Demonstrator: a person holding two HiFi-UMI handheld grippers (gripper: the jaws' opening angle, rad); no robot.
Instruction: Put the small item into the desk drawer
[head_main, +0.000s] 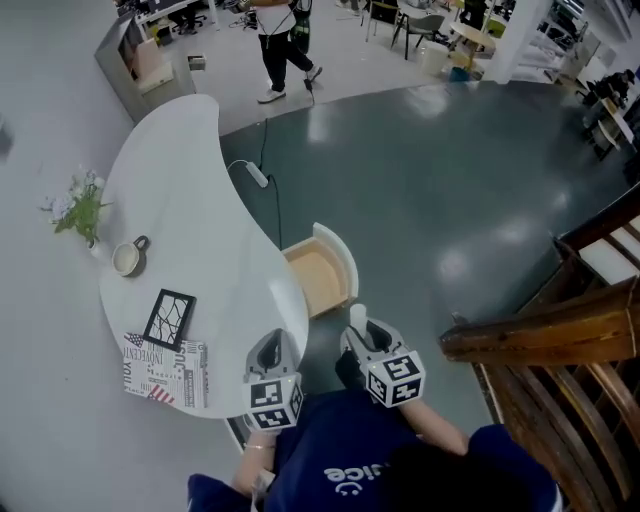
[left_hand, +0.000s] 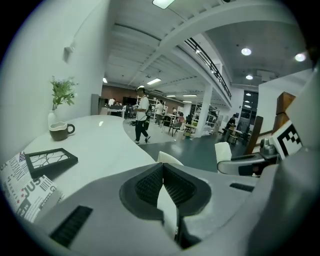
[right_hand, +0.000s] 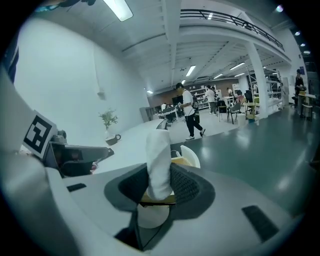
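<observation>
My right gripper (head_main: 362, 322) is shut on a small white cylindrical item (right_hand: 159, 162), which stands upright between the jaws; its top (head_main: 357, 313) shows in the head view. The desk drawer (head_main: 318, 279) stands pulled out from the white desk's (head_main: 190, 190) right edge, its wooden inside showing, just ahead of the right gripper. In the right gripper view the drawer (right_hand: 186, 159) peeks out behind the item. My left gripper (head_main: 270, 352) hangs by the desk's near edge with its jaws shut and nothing between the pads (left_hand: 150, 186).
On the desk lie a black picture frame (head_main: 169, 318), a printed paper (head_main: 165, 369), a mug (head_main: 128, 258), a small plant (head_main: 82, 210) and a power strip (head_main: 256, 174). A wooden stair rail (head_main: 545, 340) stands to the right. A person (head_main: 281, 45) walks far off.
</observation>
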